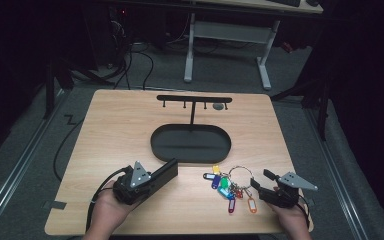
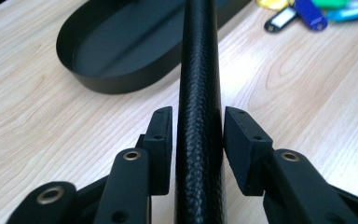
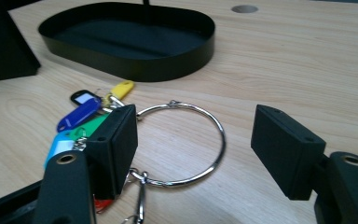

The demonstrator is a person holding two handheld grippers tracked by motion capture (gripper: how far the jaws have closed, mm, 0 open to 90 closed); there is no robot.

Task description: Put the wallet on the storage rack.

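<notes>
While clamped in the left hand-held gripper (image 2: 197, 140), black case (image 1: 163, 171) points lengthwise toward oval tray (image 1: 190, 156), right hand-held gripper (image 3: 193, 144) released.

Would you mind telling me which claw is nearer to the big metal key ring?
The right claw: its open jaws sit on either side of the key ring. The left claw is farther off, gripping a black case.
</notes>
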